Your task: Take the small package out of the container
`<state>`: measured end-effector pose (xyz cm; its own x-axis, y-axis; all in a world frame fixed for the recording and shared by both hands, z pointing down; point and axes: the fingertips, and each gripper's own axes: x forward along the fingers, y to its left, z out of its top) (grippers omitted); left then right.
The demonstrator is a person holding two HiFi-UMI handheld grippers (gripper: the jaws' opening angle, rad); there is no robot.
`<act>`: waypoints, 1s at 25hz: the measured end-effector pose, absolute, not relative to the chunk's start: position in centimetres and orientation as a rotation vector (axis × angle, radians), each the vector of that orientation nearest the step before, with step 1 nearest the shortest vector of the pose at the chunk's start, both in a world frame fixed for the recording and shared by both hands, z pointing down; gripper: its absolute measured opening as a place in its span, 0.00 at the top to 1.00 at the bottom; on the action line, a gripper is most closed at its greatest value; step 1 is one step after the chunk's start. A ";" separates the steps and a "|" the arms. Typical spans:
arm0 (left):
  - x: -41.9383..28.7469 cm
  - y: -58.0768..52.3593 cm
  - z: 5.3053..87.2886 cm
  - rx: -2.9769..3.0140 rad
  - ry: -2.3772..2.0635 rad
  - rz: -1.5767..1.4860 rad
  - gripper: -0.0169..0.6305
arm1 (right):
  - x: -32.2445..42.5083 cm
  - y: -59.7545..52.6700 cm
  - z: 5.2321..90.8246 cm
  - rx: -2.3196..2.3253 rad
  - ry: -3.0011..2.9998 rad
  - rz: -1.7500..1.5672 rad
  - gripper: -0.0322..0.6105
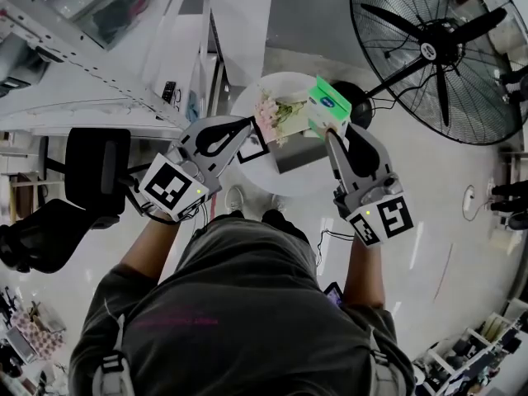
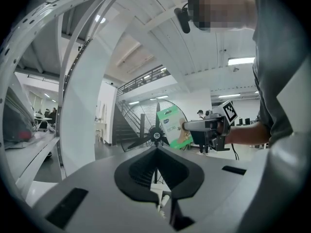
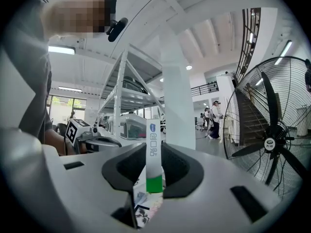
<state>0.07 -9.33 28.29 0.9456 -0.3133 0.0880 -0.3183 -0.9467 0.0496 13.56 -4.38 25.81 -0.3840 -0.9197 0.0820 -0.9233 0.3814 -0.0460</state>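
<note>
Over the white table [image 1: 285, 85], the small package [image 1: 328, 106] was pinched in the right gripper [image 1: 330, 130], seemingly already freed from the floral container [image 1: 274, 115]; the left gripper [image 1: 254, 126] was pressed shut.

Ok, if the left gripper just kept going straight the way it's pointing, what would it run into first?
Most likely the small package held in the right gripper, just right of the left gripper and its line. Depth is unclear, so it might slip past toward the fan.

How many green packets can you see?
1. The flat green-and-white packet is pinched in the right gripper's jaws, held above the floral container at the left gripper. More may be hidden inside it.
</note>
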 end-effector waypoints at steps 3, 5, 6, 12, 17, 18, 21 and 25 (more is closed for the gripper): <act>0.2 -9.0 28.8 3.016 -0.494 0.160 0.95 | 13.9 -4.1 26.2 1.719 -2.572 0.148 0.79; 0.2 -8.9 29.0 3.012 -0.497 0.170 0.95 | 14.0 -4.1 26.4 1.717 -2.572 0.155 0.79; 0.2 -8.9 29.1 3.015 -0.500 0.169 0.95 | 14.0 -4.2 26.5 1.715 -2.571 0.159 0.79; 0.2 -8.6 29.4 3.014 -0.522 0.162 0.95 | 14.1 -4.2 27.6 1.697 -2.577 0.192 0.79; 0.1 -8.3 29.8 2.972 -0.530 0.196 0.95 | 14.3 -4.3 28.0 1.691 -2.573 0.200 0.79; 0.1 -8.2 29.9 2.959 -0.529 0.204 0.95 | 14.3 -4.3 28.1 1.690 -2.568 0.200 0.79; 0.2 -8.1 30.0 2.956 -0.528 0.205 0.95 | 14.5 -4.2 28.4 1.689 -2.561 0.205 0.79; 0.5 -8.1 30.1 2.958 -0.530 0.200 0.95 | 14.7 -4.2 28.7 1.689 -2.556 0.212 0.79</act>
